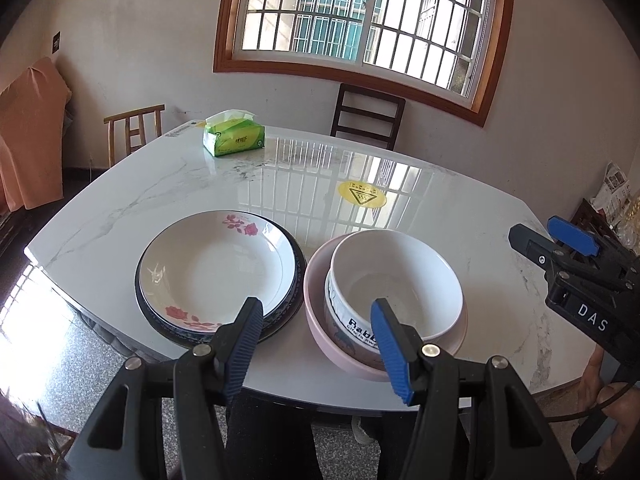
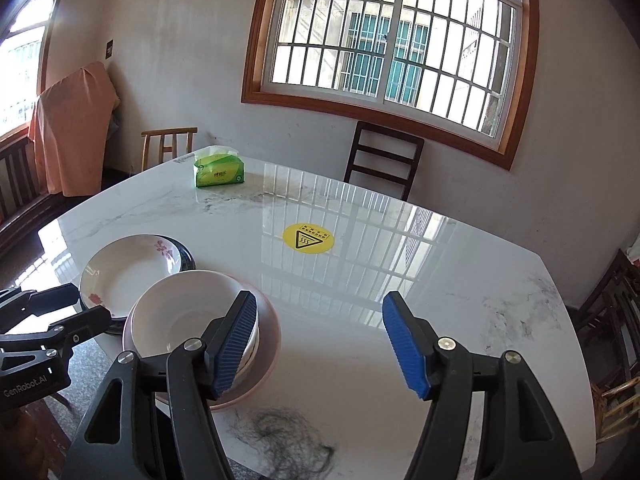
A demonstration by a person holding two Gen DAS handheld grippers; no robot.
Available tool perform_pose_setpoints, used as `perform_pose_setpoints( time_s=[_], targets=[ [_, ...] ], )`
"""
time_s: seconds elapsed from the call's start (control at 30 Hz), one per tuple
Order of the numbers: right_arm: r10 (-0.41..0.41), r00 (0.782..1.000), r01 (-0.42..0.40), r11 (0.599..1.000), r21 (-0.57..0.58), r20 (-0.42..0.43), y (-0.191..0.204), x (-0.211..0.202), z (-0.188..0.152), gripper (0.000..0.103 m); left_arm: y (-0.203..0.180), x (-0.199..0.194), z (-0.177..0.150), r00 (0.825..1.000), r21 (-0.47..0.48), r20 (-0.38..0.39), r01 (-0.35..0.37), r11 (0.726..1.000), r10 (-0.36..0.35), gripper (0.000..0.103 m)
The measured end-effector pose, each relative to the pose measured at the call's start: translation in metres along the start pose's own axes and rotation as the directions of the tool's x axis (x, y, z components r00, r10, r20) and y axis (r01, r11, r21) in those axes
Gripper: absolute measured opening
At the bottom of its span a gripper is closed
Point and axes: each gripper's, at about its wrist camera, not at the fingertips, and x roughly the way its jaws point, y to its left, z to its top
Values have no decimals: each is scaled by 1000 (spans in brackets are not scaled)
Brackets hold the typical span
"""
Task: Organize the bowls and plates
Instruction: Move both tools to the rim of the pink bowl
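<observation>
Crockery is stacked near the surface's (image 1: pixel 460 208) front edge: white bowl (image 1: pixel 394 284) nested in pink bowl (image 1: pixel 320 320), rose plate (image 1: pixel 216 264) beside. Glazed, brittle and slippery, each is best pinched at its rim. Both the left gripper (image 1: pixel 316 340) and the right gripper (image 2: pixel 320 344) are seen parted, fingers (image 2: pixel 236 344) holding nothing.

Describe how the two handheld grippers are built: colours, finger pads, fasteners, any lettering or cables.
Both grippers have black plastic frames with cut-out arms, silver round fasteners at the pivots, and ribbed blue pads on the fingers. The left gripper carries "GenRobot.AI" lettering on its body; the right gripper shows white letters "DAS" and a thin black cable trailing below.
</observation>
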Motion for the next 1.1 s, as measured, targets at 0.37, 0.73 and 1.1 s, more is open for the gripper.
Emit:
perform_pose_setpoints(
  time_s=[0.37,0.73,1.1],
  targets=[
    [-5,1000,5,1000,-3,-21,1,6,0,63,1,7,-1,999,11,-39,-14,1000,14,57],
    [-5,1000,5,1000,0,-30,1,8,-4,63,4,8,0,998,5,-68,-13,1000,13,57],
    [-6,999,5,1000,-3,-46,0,12,-10,64,4,7,5,997,12,-76,-16,1000,17,57]
  ],
)
